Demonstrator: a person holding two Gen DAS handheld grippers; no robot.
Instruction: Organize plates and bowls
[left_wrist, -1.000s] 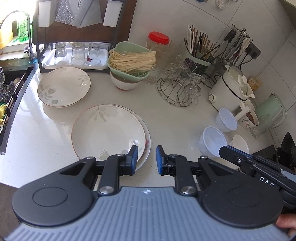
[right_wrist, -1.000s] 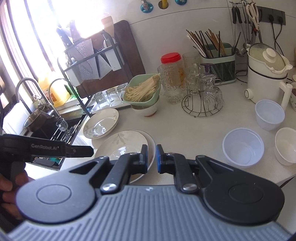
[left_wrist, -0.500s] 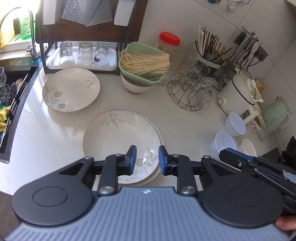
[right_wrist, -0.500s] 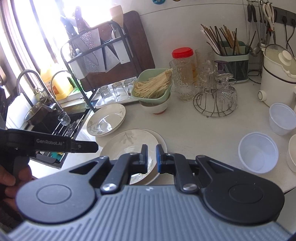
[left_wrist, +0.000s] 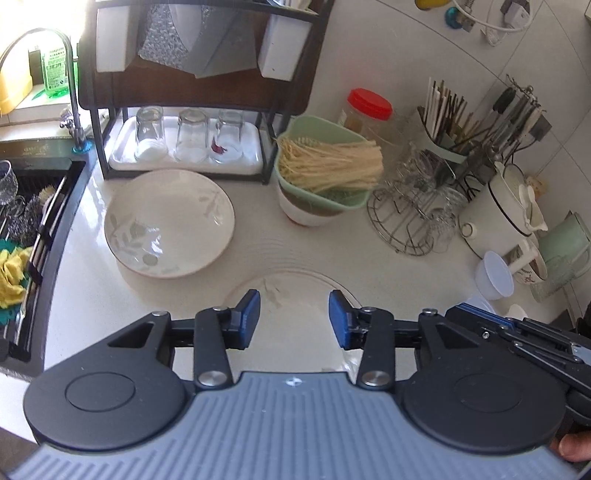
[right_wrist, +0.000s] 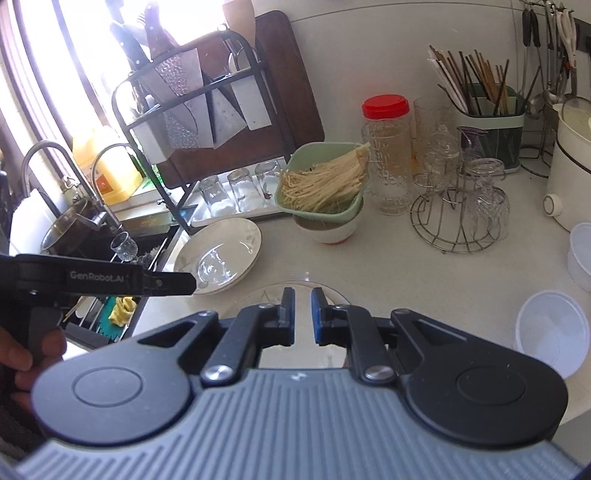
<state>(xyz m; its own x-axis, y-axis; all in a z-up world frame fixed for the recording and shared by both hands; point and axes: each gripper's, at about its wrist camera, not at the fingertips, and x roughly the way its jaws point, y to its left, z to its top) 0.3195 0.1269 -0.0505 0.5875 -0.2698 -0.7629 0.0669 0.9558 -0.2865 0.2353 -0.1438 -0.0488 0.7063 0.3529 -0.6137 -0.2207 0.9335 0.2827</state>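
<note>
A stack of two large cream plates (left_wrist: 291, 295) lies on the counter under both grippers, mostly hidden; its far rim shows in the right wrist view (right_wrist: 303, 286). A smaller leaf-patterned plate (left_wrist: 170, 223) lies to the left near the sink, and shows in the right wrist view (right_wrist: 218, 254). My left gripper (left_wrist: 294, 319) is open and empty above the stack. My right gripper (right_wrist: 303, 315) is shut with a narrow gap, holding nothing. White plastic bowls (right_wrist: 552, 332) stand at the right.
A green basket of noodles on a white bowl (left_wrist: 325, 184) stands behind the plates. A wire glass rack (left_wrist: 413, 218), a white cooker (left_wrist: 498, 210), a chopstick holder and a red-lidded jar line the back. A tray of upturned glasses (left_wrist: 188, 136) sits under a rack. The sink (left_wrist: 26, 229) is at the left.
Both grippers have moved forward and down over the stacked plates. The left gripper's jaws have opened wide; the right gripper stays shut.
</note>
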